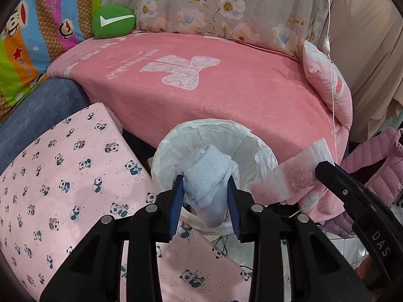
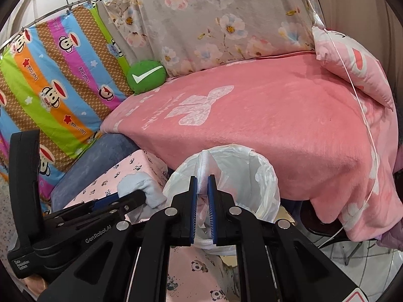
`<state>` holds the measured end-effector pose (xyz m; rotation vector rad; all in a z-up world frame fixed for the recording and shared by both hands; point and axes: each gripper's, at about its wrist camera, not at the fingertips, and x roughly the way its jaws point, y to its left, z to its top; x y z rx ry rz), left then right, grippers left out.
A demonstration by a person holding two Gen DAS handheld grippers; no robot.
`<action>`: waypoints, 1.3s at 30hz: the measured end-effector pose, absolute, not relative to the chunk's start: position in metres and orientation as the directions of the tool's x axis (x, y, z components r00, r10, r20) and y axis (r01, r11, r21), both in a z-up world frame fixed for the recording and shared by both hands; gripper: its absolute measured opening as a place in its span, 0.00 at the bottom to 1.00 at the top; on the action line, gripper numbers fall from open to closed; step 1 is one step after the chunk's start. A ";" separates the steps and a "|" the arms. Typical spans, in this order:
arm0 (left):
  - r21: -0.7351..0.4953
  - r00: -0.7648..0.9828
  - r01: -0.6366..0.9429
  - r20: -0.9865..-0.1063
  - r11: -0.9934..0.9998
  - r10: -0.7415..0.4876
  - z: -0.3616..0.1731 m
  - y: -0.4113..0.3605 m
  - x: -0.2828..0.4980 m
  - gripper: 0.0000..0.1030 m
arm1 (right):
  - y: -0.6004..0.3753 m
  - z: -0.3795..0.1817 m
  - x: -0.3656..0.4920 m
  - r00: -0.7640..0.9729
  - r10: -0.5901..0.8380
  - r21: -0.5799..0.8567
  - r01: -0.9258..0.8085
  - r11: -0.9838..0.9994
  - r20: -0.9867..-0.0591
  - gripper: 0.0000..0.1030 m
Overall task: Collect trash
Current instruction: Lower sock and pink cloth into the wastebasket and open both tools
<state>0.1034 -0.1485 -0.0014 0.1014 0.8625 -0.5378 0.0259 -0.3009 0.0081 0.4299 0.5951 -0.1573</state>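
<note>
Here the left gripper [image 1: 205, 191] clamped a sock [image 1: 209, 176] over the bin [image 1: 262, 158]; the right gripper [image 2: 201, 196] pinched a wrapper [image 2: 205, 168]. Released early, the sock risked catching the rim at 6 o'clock and falling outside.

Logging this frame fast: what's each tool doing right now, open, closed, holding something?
Left tool: closed on the pale blue sock, over the lined bin.
Right tool: closed on a translucent wrapper above the same bin.

The bin [image 1: 214, 151] under its white liner is hidden by a pale blue sock [image 1: 209, 176] and the black gripper frames, and the pink strip's [image 1: 289, 176] far end vanishes behind the right gripper [image 1: 327, 173].
</note>
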 end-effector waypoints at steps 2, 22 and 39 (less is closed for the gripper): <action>-0.127 0.524 0.493 -0.747 0.861 -0.410 -0.002 -0.153 0.107 0.32 | -0.304 0.006 0.031 0.819 -0.025 0.342 0.267 0.901 -0.573 0.10; -0.064 0.583 0.473 -0.725 0.879 -0.366 -0.004 -0.162 0.129 0.72 | -0.309 0.005 0.065 0.812 -0.037 0.314 0.266 0.911 -0.582 0.14; 0.027 0.685 0.335 -0.693 0.942 -0.224 0.000 -0.119 0.124 0.86 | -0.284 0.018 0.058 0.774 -0.084 0.183 0.251 0.950 -0.628 0.58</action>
